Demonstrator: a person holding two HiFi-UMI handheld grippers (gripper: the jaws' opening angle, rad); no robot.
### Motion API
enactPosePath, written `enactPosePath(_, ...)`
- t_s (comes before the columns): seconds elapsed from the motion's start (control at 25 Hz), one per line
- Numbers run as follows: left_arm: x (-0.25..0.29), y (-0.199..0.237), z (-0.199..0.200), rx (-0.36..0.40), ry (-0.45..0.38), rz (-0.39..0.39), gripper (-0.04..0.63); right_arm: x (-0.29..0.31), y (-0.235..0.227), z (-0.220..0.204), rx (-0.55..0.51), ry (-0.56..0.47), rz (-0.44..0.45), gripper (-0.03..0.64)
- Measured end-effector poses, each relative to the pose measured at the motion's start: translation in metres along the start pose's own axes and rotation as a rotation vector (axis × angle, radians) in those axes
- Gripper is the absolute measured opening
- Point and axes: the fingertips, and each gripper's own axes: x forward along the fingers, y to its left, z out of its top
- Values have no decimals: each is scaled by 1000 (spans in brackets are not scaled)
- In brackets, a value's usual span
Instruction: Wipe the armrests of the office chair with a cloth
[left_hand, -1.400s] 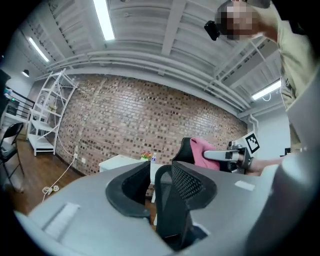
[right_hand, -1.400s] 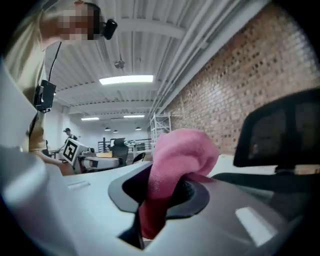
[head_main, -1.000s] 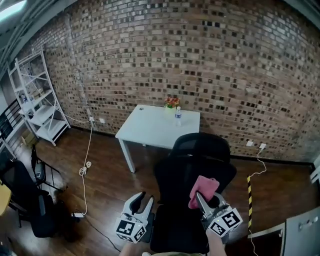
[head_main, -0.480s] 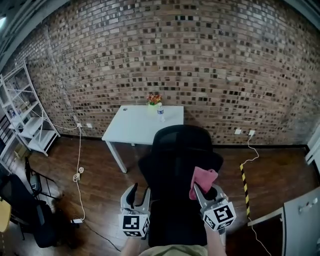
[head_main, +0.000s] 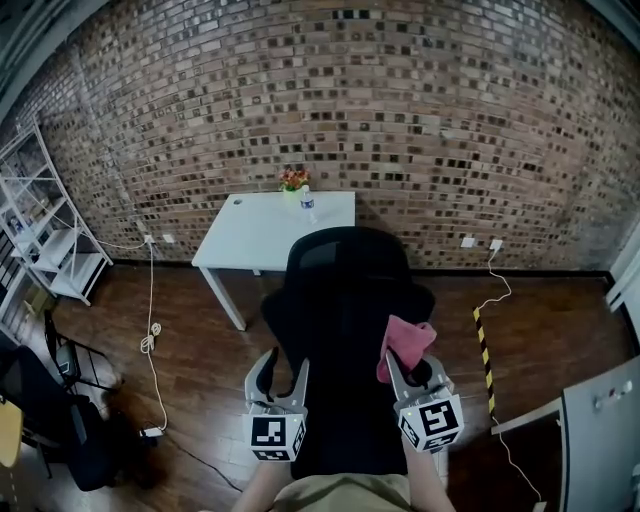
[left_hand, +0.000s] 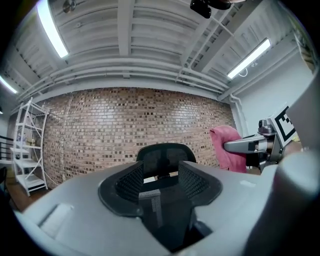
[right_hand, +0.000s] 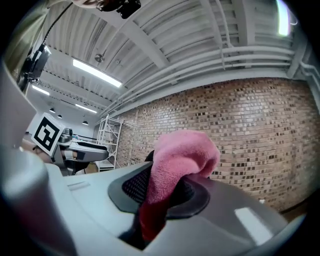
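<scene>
Pink cloth (head_main: 407, 343) is soft, light and floppy, pinched by a bunched end (best hold, I'd say) in the right gripper (head_main: 410, 378), rest drooping over its tips. Left gripper (head_main: 281, 368) has just been opening its jaws, nothing between them; office chair (head_main: 345, 290) sits just ahead.

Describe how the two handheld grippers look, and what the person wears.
Both the left gripper and right gripper are light grey, each with two tapering jaws, black ribbed pads and a white cube of black square markers. The person wears khaki clothing.
</scene>
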Motion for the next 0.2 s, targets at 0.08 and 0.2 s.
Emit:
enactPosePath(0.08, 1, -4, -3, 6, 1, 20, 201, -4, -9, -3, 12, -1, -17, 71)
enactPosePath(0.2, 4, -11, -12, -1, 18, 54, 232, -10, -21, -12, 26, 6, -34, 71)
